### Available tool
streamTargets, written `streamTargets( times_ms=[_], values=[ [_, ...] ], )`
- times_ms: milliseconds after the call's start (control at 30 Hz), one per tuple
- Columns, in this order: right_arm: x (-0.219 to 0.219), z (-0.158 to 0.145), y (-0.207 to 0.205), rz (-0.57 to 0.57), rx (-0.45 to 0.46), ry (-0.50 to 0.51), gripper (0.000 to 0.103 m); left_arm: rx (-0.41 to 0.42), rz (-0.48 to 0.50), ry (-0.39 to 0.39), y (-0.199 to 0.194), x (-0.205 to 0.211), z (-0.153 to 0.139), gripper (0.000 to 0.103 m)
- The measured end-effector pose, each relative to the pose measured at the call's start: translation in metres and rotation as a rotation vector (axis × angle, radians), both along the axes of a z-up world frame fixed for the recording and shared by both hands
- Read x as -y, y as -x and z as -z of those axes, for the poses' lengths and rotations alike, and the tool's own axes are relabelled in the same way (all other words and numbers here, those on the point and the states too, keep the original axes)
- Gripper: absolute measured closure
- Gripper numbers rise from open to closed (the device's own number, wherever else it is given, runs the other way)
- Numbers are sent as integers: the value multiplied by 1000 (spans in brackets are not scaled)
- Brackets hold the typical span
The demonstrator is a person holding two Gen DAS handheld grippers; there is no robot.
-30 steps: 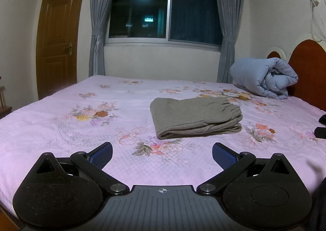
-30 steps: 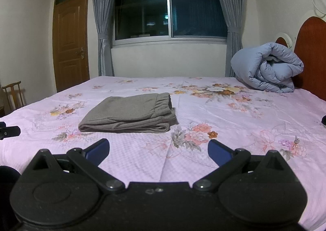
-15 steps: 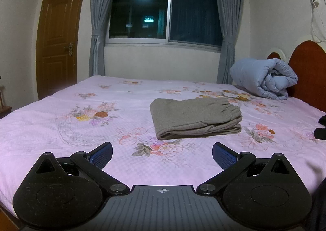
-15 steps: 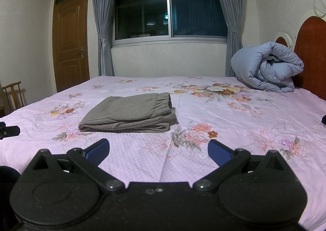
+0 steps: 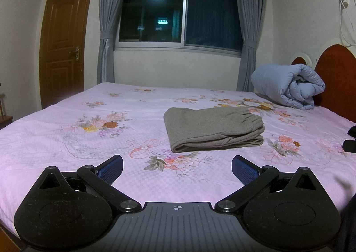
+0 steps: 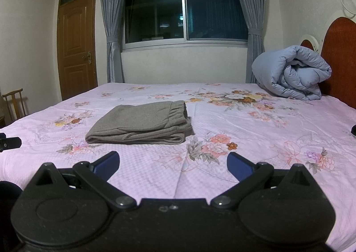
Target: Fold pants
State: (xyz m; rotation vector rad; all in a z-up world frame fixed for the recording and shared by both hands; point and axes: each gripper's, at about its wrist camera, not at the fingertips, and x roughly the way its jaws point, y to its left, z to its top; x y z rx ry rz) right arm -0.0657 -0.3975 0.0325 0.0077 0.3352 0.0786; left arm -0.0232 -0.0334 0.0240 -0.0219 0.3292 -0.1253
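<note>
- The dark wooden headboard (image 5: 338, 78) is cut off by the right edge in both wrist views.
- The rolled pale blue quilt (image 6: 291, 72) hides the lower part of the headboard behind it.
- A wooden chair (image 6: 14, 105) shows only in part at the left edge of the right wrist view.
- A small black object (image 5: 350, 141) at the right edge of the left wrist view is cropped; what it is cannot be told.
- Inner layers of the folded grey-brown fabric pants (image 5: 211, 125) are hidden beneath the top fold.
- Beyond the dark window glass (image 6: 155, 12), the reflections are too dim to make out.
</note>
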Motion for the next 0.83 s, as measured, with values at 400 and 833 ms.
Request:
streamTargets(
  times_ms=[400,833],
  values=[
    [0,0,0,0,-1,0,6,4,2,0,0,1,-1,0],
    [0,-1,1,1,-1,-1,6,15,22,20,0,0,0,0]
  ],
)
